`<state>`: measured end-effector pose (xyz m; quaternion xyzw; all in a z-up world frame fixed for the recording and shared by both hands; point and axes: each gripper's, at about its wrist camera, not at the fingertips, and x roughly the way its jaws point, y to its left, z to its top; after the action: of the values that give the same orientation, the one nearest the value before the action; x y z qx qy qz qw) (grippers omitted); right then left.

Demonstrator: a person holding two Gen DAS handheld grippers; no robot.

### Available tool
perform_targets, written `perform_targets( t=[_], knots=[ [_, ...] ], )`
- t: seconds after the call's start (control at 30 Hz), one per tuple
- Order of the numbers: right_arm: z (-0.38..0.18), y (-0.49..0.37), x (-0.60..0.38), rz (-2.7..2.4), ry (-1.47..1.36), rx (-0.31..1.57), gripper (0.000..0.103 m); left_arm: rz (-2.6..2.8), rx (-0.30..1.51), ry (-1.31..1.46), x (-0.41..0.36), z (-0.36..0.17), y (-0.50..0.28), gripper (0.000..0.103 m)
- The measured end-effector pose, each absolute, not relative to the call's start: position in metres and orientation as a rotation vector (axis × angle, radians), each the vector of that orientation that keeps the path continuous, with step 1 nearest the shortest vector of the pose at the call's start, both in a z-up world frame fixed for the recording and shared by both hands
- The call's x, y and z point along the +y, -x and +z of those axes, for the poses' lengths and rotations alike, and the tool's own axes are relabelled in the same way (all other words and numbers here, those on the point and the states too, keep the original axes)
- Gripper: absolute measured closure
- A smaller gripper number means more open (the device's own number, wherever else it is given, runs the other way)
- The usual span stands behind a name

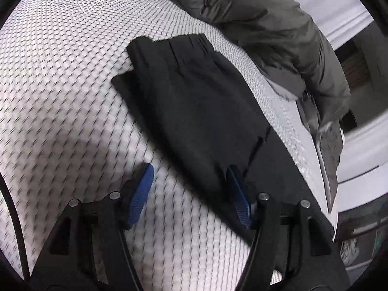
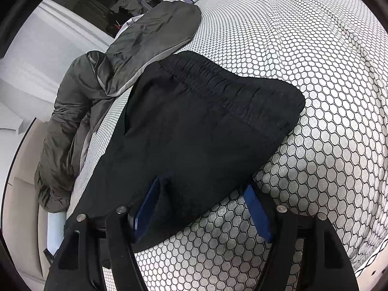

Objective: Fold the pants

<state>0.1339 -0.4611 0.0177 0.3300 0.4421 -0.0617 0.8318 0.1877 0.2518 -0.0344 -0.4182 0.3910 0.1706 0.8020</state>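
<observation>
Left wrist view: you look down along your left gripper point(image 1: 189, 184) at black pants point(image 1: 194, 111) lying folded on a bed with a honeycomb-print mattress cover point(image 1: 60, 72).
Pants, long axis: it runs from the elastic waistband point(image 1: 184, 42) at the far upper middle down to the lower right, passing under your right-hand blue finger point(image 1: 238, 194).
Left gripper state: released; the jaws stand apart with nothing pressed between the pads. One finger hangs over bare cover, the other sits at the near edge of the cloth.
Which way the pants lie: ahead and to the right of this gripper, so only its right-hand finger is at the fabric.
Beside the pants: a grey-green jacket point(image 1: 278, 36) lies at the right edge of the bed, near the pants but apart from them here.

Right wrist view: your right gripper point(image 2: 206, 201) sits at the near edge of the same pants point(image 2: 206, 126), with the gathered waistband point(image 2: 230, 84) at the far side.
Right gripper state: spread wide, not clenched; a lobe of black cloth lies between the fingers, but the pads do not look pressed on it.
Nearer hand: I judge the right, since cloth already lies inside its jaws.
Jacket: the jacket point(image 2: 145, 38) lies at upper left, its edge seeming to meet the waistband corner.
Next move, as a judgement: you would have to close on this near edge and carry it along the long axis towards the waistband.
</observation>
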Motion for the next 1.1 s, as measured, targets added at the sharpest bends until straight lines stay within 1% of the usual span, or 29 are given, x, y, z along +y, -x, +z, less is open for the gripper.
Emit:
perform_targets(
  t=[0.03,0.1,0.13,0.17,0.27,0.33,0.5,0.53,0.57,0.6,0.63,0.67,0.77,0.97,1.07,1.1],
  knots=[
    [0.018,-0.134,-0.461,-0.132,-0.698,0.937,0.032,0.373,0.829,0.891,0.253,-0.035,-0.193,0.056],
    [0.017,-0.135,-0.46,-0.133,-0.694,0.937,0.031,0.406,0.814,0.88,0.255,-0.036,-0.201,0.096],
    [0.016,-0.136,-0.46,-0.131,-0.689,0.936,0.029,0.412,0.805,0.888,0.255,-0.037,-0.201,0.1],
    [0.015,-0.137,-0.459,-0.129,-0.687,0.936,0.029,0.414,0.777,0.905,0.253,-0.031,-0.196,0.101],
    [0.012,-0.136,-0.464,-0.119,-0.724,0.928,0.029,0.405,0.701,0.853,0.242,-0.005,-0.18,0.102],
    [0.015,-0.132,-0.467,-0.107,-0.757,0.929,0.029,0.414,0.69,0.807,0.235,0.004,-0.179,0.102],
    [0.006,-0.143,-0.463,-0.026,-0.803,0.932,0.029,0.44,0.763,0.892,0.249,-0.023,-0.181,0.102],
    [0.003,-0.15,-0.462,-0.024,-0.81,0.912,0.032,0.442,0.767,0.893,0.251,-0.026,-0.185,0.102],
    [0.001,-0.16,-0.461,-0.019,-0.8,0.872,0.056,0.445,0.769,0.891,0.252,-0.028,-0.187,0.102],
    [-0.002,-0.167,-0.46,-0.019,-0.791,0.855,0.073,0.446,0.768,0.893,0.251,-0.029,-0.188,0.102],
    [-0.008,-0.175,-0.459,-0.021,-0.799,0.865,0.087,0.447,0.767,0.897,0.251,-0.031,-0.189,0.102],
    [-0.014,-0.177,-0.459,-0.034,-0.843,0.861,0.091,0.44,0.759,0.894,0.249,-0.03,-0.189,0.102],
    [0.002,-0.164,-0.455,-0.049,-0.823,0.788,0.098,0.401,0.739,0.916,0.25,-0.026,-0.179,0.102],
    [0.028,-0.1,-0.458,0.001,-0.794,0.776,0.099,0.363,0.72,0.877,0.246,-0.008,-0.119,0.102],
    [0.025,-0.054,-0.464,0.009,-0.816,0.782,0.098,0.349,0.723,0.842,0.241,-0.007,-0.08,0.1],
    [0.019,-0.041,-0.469,0.024,-0.862,0.797,0.098,0.353,0.75,0.83,0.241,-0.014,-0.07,0.098]
  ],
)
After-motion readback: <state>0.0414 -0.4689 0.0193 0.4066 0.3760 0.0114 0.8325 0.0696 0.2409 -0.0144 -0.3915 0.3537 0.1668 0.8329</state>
